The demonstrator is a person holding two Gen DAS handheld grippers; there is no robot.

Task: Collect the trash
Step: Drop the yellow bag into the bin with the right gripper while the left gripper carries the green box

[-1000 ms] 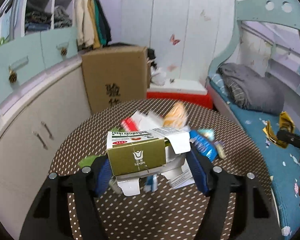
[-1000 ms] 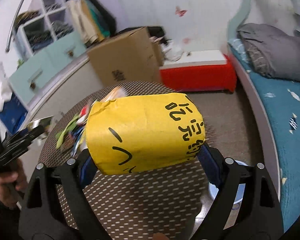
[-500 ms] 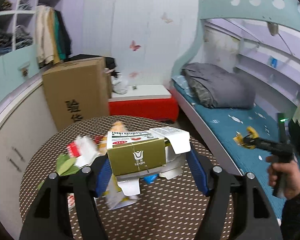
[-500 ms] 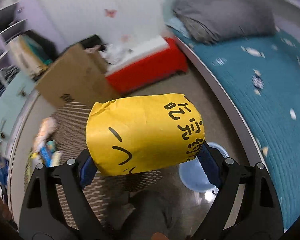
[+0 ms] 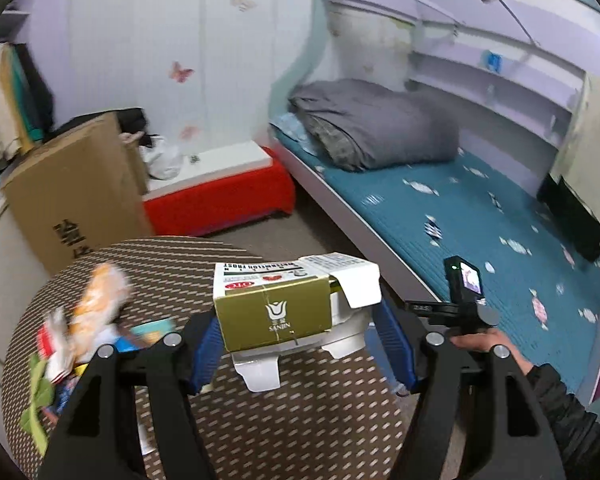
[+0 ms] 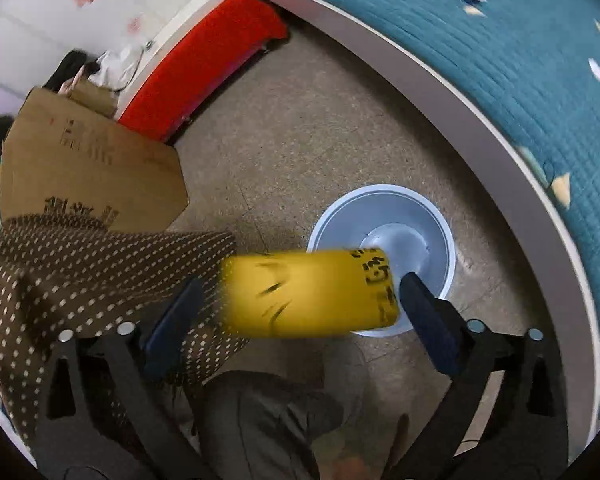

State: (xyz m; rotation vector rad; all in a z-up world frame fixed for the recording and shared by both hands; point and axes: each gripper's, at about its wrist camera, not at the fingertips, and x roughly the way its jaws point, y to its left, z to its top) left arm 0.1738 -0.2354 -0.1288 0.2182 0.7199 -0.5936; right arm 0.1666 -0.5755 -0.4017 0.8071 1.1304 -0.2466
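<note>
Yellow blur is most of what the right wrist view gives you: the yellow packet (image 6: 310, 294) is smeared, its black lettering hard to read, and it hides the near edge of the pale blue bin (image 6: 384, 216) on the floor. The right gripper (image 6: 300, 312) has its fingers (image 6: 428, 320) spread wide, having just been opening, and they look clear of the packet, which sits loose between them over the bin's rim. A fold of dotted brown cloth and someone's dark clothing fill the bottom of that view.

On the other side, the left gripper (image 5: 300, 344) has its fingers clamped on a gold and white carton (image 5: 276, 312) with its flaps hanging open, held above the dotted desk (image 5: 300, 420). The leftover wrappers (image 5: 80, 328) at the desk's left edge are too blurred to identify. The person's right hand (image 5: 484, 340) shows behind the right finger, partly cut off. Beyond are a cardboard box (image 5: 68, 196), a red bench (image 5: 220, 196) and the bed (image 5: 480, 232).
</note>
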